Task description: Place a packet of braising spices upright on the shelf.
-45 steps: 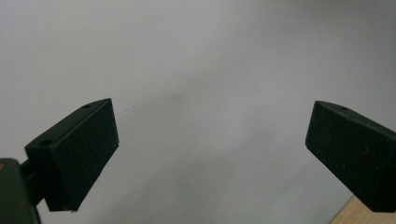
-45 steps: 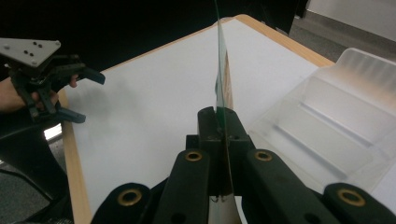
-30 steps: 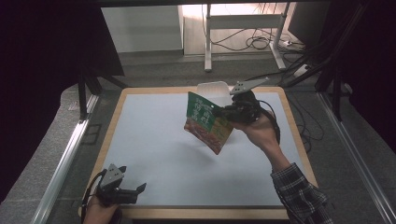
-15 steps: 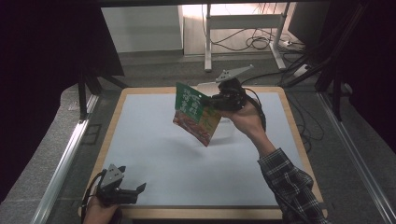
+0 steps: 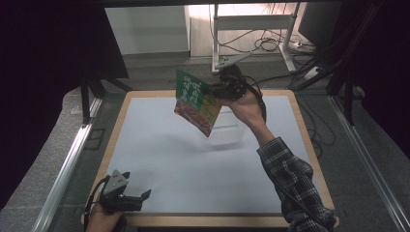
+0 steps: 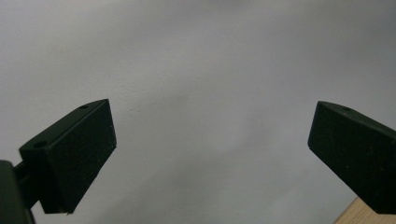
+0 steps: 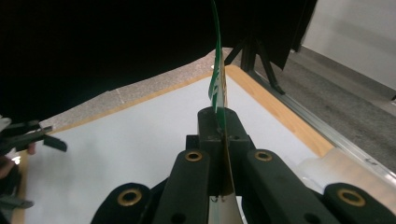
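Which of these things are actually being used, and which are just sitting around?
In use:
- snack bag, clamped in the right hand-held gripper
- clear tub beneath it

Lying about:
- left hand-held gripper, open, idle
- cables on the floor

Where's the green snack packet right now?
In the high view, the green snack packet hangs clamped in the right gripper, above the table's far edge, near its middle.
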`<state>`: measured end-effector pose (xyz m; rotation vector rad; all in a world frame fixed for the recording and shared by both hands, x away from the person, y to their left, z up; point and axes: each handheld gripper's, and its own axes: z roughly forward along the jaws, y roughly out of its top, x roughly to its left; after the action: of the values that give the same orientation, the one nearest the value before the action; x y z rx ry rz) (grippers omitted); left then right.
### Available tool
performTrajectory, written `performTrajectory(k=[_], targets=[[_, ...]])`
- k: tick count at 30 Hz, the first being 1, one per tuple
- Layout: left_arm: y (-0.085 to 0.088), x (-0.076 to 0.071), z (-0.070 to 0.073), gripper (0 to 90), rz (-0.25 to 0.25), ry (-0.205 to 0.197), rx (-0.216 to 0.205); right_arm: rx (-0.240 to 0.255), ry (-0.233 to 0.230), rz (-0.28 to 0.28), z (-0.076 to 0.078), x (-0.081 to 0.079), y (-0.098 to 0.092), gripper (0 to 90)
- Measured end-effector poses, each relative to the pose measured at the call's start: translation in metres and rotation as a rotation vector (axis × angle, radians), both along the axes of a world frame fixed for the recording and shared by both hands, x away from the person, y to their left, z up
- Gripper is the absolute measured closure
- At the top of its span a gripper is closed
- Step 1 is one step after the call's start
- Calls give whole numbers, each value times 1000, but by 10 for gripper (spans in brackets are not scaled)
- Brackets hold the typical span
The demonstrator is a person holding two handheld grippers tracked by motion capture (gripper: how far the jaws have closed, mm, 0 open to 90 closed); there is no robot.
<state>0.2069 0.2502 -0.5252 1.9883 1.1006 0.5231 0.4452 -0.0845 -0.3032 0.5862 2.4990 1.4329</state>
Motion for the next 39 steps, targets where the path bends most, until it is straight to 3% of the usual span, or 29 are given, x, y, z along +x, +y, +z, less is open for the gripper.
performTrajectory(k=[8,14,23,25,39], targets=[[0,0,0,10,-1,-1,-4,-23,-19,-20,2,19,3,890],[0,0,0,11,-2,-1,-6,-55,-8,-39,-4,27,-8,890],[0,0,0,11,-3,0,1,-86,23,-62,-9,26,-31,890],[0,0,0,12,-3,0,2,-102,30,-81,-10,25,-43,890],[-1,0,0,14,-5,3,10,-148,40,-155,-10,19,-79,889]])
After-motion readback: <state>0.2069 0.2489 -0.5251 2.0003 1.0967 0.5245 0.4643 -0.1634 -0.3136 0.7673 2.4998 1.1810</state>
